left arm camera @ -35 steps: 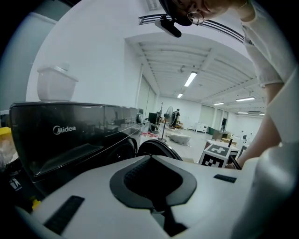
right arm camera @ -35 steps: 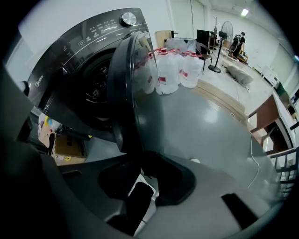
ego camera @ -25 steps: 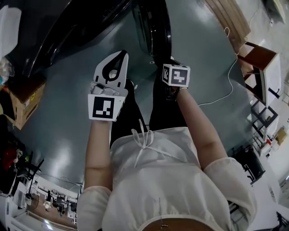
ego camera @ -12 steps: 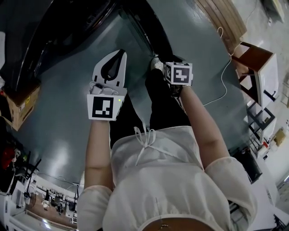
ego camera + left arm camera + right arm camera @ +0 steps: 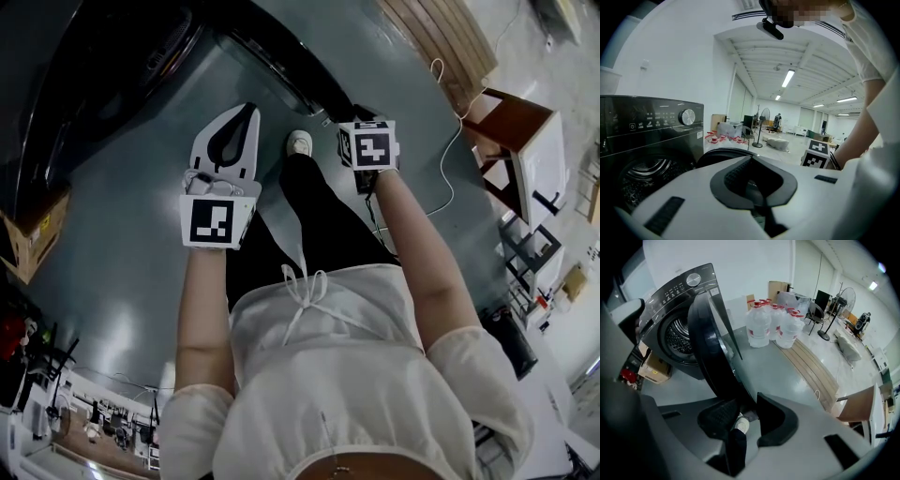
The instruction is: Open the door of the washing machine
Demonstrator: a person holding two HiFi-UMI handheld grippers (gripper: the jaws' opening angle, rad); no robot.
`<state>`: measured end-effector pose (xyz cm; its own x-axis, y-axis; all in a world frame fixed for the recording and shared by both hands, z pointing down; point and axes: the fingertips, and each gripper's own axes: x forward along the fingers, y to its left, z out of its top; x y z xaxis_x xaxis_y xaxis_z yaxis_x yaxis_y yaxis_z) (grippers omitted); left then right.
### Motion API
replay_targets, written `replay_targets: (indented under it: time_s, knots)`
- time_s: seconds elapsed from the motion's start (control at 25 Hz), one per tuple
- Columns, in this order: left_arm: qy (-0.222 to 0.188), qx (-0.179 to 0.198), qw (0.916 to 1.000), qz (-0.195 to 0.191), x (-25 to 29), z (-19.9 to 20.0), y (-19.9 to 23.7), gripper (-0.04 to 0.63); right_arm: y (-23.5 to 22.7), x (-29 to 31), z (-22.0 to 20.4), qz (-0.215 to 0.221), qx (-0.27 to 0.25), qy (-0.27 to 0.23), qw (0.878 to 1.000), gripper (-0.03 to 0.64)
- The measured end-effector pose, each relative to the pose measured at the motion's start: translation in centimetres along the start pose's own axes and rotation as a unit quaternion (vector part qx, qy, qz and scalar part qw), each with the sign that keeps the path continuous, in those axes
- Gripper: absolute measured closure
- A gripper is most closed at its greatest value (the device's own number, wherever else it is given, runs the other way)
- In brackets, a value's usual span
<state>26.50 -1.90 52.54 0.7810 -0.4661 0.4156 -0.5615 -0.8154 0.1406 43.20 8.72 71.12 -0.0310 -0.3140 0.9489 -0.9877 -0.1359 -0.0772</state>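
Note:
The dark washing machine (image 5: 677,310) stands with its round door (image 5: 710,348) swung wide open, so the drum (image 5: 677,336) shows. In the head view the machine (image 5: 103,66) lies at the top left and the door (image 5: 281,61) juts toward me. My right gripper (image 5: 743,405) points steeply down just short of the door's edge. Its pads stand slightly apart, with only a shoe and the floor between them. My left gripper (image 5: 248,112) is held out level, apart from the machine (image 5: 647,136), its tips together and nothing in them.
Several large water bottles (image 5: 771,324) stand behind the door, with wooden planks (image 5: 813,364) on the floor beside them. A cardboard box (image 5: 655,372) sits left of the machine. A brown and white cabinet (image 5: 525,141) and a white cable (image 5: 450,178) lie to the right.
The machine and its door have slid toward the upper left of the head view as the person walks. One shoe has stepped forward between the grippers. Both grippers keep their pose.

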Motion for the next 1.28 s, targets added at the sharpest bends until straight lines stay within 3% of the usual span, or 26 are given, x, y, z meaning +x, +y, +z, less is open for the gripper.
replay_targets:
  time_s: [0.48,0.8,0.96,1.04,1.28]
  knots:
    - [0.013,0.008,0.9999,0.0,5.0,1.3,-2.2,0.572,-6.1,0.6,3.8,0.02,-0.04,-0.009,0.999,0.499]
    - [0.007,0.007,0.9999,-0.003,6.5,3.1,-3.4,0.572,-8.4,-0.1,5.6,-0.002,-0.075,0.006,0.997,0.503]
    - [0.001,0.007,1.0,-0.001,6.2,3.8,-3.4,0.572,-8.2,-1.4,5.5,0.004,-0.066,0.004,0.998,0.552]
    - [-0.001,0.002,1.0,0.003,5.8,4.0,-3.1,0.572,-7.7,-2.8,6.0,-0.003,-0.068,-0.015,0.998,0.612]
    - [-0.034,-0.002,0.9991,0.026,3.4,5.7,-1.8,0.572,-4.5,-7.2,10.0,0.008,-0.079,-0.081,0.994,0.612]
